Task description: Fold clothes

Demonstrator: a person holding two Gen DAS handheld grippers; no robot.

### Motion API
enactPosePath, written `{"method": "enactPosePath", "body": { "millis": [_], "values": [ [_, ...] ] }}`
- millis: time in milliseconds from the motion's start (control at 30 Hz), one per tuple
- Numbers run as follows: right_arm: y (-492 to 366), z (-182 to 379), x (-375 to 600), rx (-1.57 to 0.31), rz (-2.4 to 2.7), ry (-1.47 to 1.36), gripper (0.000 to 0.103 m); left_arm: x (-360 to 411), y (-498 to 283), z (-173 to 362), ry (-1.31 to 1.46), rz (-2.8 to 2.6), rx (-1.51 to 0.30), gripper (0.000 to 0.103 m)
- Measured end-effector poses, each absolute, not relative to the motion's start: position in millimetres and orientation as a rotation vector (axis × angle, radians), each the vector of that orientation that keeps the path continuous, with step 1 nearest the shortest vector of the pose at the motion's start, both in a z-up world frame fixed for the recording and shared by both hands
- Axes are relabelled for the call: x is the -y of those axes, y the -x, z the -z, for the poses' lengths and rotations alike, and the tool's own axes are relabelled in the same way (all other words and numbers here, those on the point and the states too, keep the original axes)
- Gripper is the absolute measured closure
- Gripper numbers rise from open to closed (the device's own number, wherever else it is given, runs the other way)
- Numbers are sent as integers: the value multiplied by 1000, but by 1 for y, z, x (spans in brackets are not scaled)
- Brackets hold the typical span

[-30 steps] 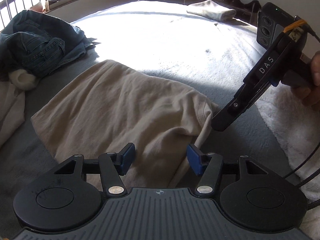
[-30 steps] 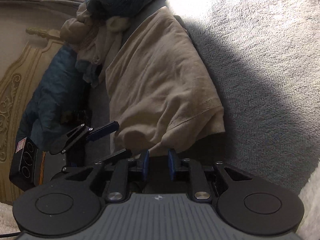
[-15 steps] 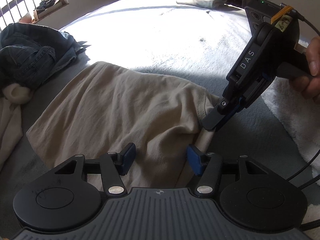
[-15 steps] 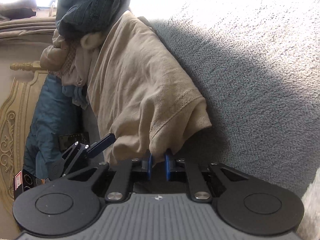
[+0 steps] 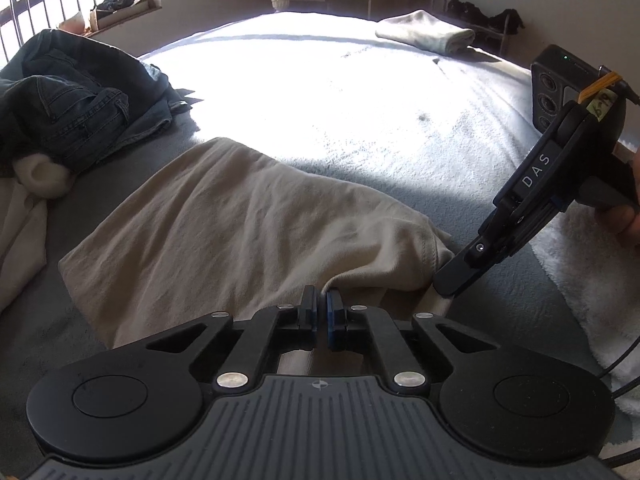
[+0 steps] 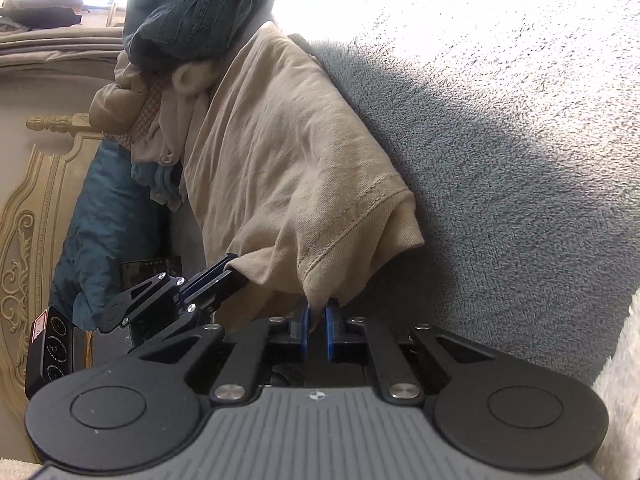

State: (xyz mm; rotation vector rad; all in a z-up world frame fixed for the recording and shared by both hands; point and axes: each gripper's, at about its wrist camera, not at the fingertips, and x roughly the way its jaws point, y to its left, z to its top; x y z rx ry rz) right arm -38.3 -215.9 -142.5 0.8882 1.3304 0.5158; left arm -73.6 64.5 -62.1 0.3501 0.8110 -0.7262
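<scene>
A beige t-shirt [image 5: 248,224] lies spread on the grey blanket of the bed [image 5: 360,120]. My left gripper [image 5: 320,306] is shut on a raised fold at the shirt's near edge. In the same view my right gripper [image 5: 444,286] comes in from the right, tips at the sleeve end. In the right wrist view the right gripper [image 6: 318,314] is shut on the hem of the beige t-shirt's [image 6: 280,160] sleeve, cloth pinched between the blue pads. The left gripper [image 6: 230,268] shows there at the left, its tips buried in the shirt's edge.
A heap of dark jeans [image 5: 72,104] and pale garments [image 5: 20,216] lies at the left. A folded light cloth [image 5: 424,34] rests at the bed's far end. A white fluffy cover [image 5: 580,272] borders the right. A carved headboard [image 6: 28,240] and blue bedding [image 6: 104,216] stand behind.
The left gripper's jaws, wide apart before, have come together on a fold of the shirt. The right gripper has moved in and pinched the sleeve hem, rolling a little.
</scene>
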Motion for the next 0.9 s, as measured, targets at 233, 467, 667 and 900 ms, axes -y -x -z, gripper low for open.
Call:
{"method": "enactPosePath", "body": {
  "millis": [233, 467, 667, 900],
  "values": [
    [34, 140, 214, -1297, -537, -940, 95, -70, 73, 57, -276, 723, -798, 100],
    [19, 147, 203, -1244, -542, -1009, 91, -80, 69, 55, -185, 732, -808, 100],
    [20, 155, 209, -1237, -548, -1136, 67, -81, 74, 58, -168, 728, -838, 63],
    [22, 141, 209, -1180, -597, -1131, 54, -67, 70, 71, -229, 672, -840, 77]
  ]
}}
